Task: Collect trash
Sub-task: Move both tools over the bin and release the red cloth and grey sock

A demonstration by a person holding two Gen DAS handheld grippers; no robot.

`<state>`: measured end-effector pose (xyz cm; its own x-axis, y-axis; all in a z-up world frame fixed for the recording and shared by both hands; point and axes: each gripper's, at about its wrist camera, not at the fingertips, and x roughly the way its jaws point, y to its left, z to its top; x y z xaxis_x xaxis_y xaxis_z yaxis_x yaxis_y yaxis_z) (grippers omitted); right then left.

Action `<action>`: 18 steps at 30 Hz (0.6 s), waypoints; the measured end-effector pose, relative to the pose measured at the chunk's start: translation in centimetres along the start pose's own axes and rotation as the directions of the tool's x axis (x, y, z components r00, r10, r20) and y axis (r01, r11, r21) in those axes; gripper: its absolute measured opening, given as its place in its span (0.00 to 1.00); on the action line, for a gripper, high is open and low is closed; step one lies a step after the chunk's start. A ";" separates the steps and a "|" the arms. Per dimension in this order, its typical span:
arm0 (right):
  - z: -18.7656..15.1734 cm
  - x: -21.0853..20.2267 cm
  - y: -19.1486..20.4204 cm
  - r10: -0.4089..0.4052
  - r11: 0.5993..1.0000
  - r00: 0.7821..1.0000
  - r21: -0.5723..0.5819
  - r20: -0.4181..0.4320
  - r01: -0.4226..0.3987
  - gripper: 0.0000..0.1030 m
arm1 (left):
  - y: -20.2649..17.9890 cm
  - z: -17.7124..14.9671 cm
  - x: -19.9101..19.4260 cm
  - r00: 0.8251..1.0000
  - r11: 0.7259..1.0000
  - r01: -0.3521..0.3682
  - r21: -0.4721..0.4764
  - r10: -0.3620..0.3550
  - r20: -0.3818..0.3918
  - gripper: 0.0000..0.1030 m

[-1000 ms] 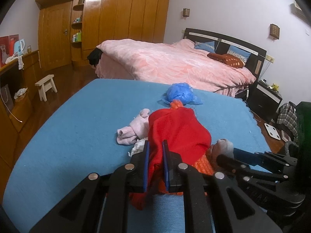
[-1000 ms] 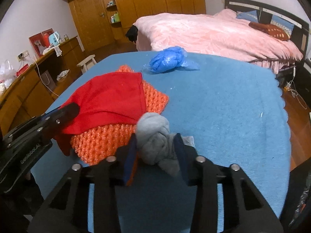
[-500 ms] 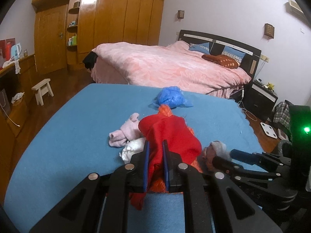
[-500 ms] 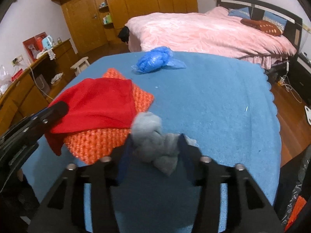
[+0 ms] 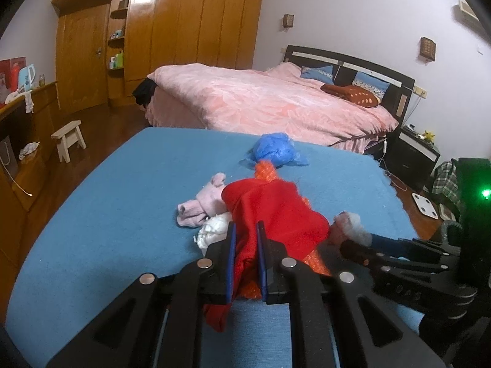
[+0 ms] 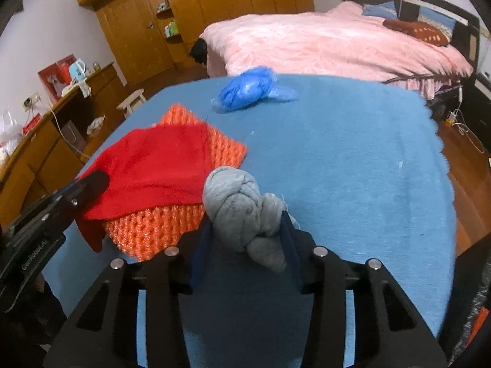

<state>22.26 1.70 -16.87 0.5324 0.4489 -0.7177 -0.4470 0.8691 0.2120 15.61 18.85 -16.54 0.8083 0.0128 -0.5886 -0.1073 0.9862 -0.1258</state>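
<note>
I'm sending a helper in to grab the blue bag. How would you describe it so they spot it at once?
Look at the blue blanket spread in front of the pink bed. Near its far edge, just beyond the orange mesh, lies the blue bag. It is the only crumpled, shiny plastic item; everything near it is cloth or mesh.

indoor light is falling evenly from overhead, leaving the room moderately bright with a cool, slightly bluish cast. glare is streaking the glossy wardrobe doors (image 5: 172,21). the fisheye lenses are bending the walls and the pink bed (image 5: 270,101) into curves, and black vignetting is closing in the corners. a soft shadow is lying on the blue tabletop (image 6: 353,153) under the right tool (image 6: 245,239). the far room is looking soft and somewhat grainy, while a green indicator light (image 5: 485,193) is glowing at the right edge.
</note>
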 end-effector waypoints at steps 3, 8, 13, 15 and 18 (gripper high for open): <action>0.6 -1.8 -0.1 -0.013 1.000 0.999 -0.008 0.038 0.013 0.40 | -0.6 0.5 -0.8 1.000 1.000 0.022 0.007 -0.022 0.020 0.12; 1.1 -4.5 -0.7 -0.033 0.999 0.996 -0.009 0.086 0.034 0.41 | -2.3 1.7 -2.5 0.996 0.998 0.068 0.020 -0.069 0.063 0.12; 0.9 -7.2 -1.9 -0.056 0.998 0.991 0.003 0.122 0.056 0.41 | -4.3 2.6 -4.2 0.987 0.992 0.120 0.036 -0.123 0.100 0.12; 0.9 -8.3 -2.4 -0.071 0.997 0.988 0.012 0.138 0.070 0.41 | -5.4 2.9 -4.8 0.982 0.988 0.146 0.048 -0.151 0.112 0.12; 0.7 -10.2 -3.4 -0.090 0.996 0.983 0.030 0.161 0.087 0.41 | -7.0 3.2 -5.4 0.975 0.981 0.183 0.065 -0.189 0.119 0.12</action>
<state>18.86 -5.65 -9.84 0.6792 0.3963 -0.6178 -0.3777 0.9104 0.1687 13.80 12.37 -9.91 0.8769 -0.1547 -0.4551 0.0799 0.9805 -0.1793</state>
